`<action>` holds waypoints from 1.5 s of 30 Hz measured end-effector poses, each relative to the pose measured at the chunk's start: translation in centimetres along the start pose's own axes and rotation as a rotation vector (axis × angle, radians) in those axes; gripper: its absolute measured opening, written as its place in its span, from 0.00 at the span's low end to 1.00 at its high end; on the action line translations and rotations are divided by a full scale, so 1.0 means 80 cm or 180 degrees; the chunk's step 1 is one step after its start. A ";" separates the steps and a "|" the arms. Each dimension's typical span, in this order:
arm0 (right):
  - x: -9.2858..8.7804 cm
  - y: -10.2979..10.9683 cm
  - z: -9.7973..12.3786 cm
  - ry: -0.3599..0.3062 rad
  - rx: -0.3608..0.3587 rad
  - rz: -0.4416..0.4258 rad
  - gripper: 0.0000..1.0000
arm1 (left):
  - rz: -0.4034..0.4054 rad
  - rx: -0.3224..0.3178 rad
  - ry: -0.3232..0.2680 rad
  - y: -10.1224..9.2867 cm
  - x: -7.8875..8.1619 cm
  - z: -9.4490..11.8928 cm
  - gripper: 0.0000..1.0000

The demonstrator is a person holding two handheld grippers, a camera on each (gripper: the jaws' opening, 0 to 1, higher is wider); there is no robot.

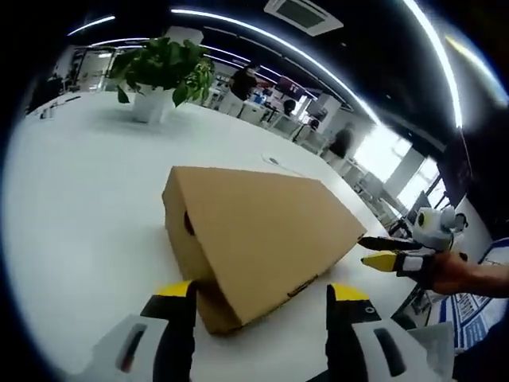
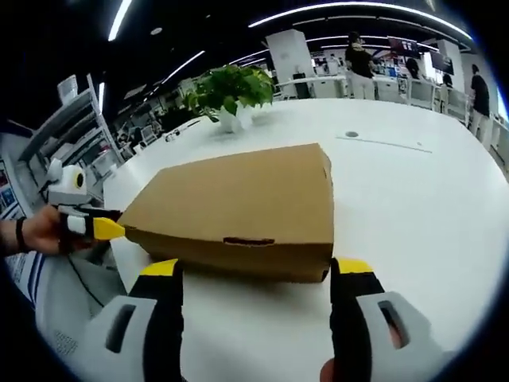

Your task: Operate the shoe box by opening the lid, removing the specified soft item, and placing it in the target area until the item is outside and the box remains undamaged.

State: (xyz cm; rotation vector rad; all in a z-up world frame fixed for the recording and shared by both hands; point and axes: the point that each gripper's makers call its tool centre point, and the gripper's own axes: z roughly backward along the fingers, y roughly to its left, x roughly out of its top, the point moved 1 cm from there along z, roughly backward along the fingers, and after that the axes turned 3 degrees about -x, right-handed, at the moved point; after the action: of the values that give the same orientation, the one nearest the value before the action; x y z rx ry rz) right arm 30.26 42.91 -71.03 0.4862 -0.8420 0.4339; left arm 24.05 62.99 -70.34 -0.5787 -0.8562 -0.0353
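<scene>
A closed brown cardboard shoe box [image 1: 262,231] lies on the white table [image 1: 87,215], its lid down. My left gripper [image 1: 261,296] stands open just short of one corner, its yellow-tipped jaws wide apart and holding nothing. The right gripper [image 1: 375,251], held by a hand, reaches toward the box's right end. In the right gripper view the box [image 2: 238,203] shows its long front side with the lid tab [image 2: 248,241]. My right gripper [image 2: 258,270] is open in front of that side, its jaws spanning the box. The left gripper [image 2: 105,228] points at the box's left corner.
A green plant in a white pot [image 1: 155,99] stands on the far part of the table, also seen as the plant [image 2: 231,99] behind the box. The table edge [image 2: 119,263] runs close on the left. People and chairs are in the background.
</scene>
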 end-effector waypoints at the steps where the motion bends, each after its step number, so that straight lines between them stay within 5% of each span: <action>1: 0.000 0.000 0.000 0.0003 -0.0011 0.0014 0.68 | -0.0095 0.0036 0.0037 0.001 -0.001 0.000 0.68; 5: -0.001 -0.005 -0.002 0.0025 -0.0074 0.0092 0.64 | -0.0338 0.0169 0.0182 0.006 -0.005 -0.003 0.65; 9: 0.001 -0.012 -0.004 0.0003 -0.0135 0.0102 0.57 | -0.0438 0.0498 0.0340 0.024 -0.013 0.000 0.44; 14: 0.009 -0.025 0.002 -0.0048 -0.0337 -0.0027 0.44 | -0.0353 0.0471 0.0319 0.019 -0.012 -0.001 0.44; 21: 0.014 -0.023 0.005 -0.0082 -0.0316 -0.0034 0.43 | -0.0354 0.0515 0.0243 0.015 -0.008 0.006 0.44; 36: 0.073 -0.017 0.026 -0.0416 -0.0386 0.0009 0.38 | -0.0471 0.0652 -0.0264 -0.013 0.062 0.044 0.42; 45: 0.100 -0.015 0.031 -0.0537 -0.0406 -0.0010 0.38 | -0.0515 0.0528 -0.0330 -0.014 0.080 0.048 0.43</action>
State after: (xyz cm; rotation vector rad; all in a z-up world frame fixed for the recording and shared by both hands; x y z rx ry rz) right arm 34.17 41.94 -63.62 0.4096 -1.0250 0.3370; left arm 25.32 65.22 -63.19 -0.3572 -0.9954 -0.0810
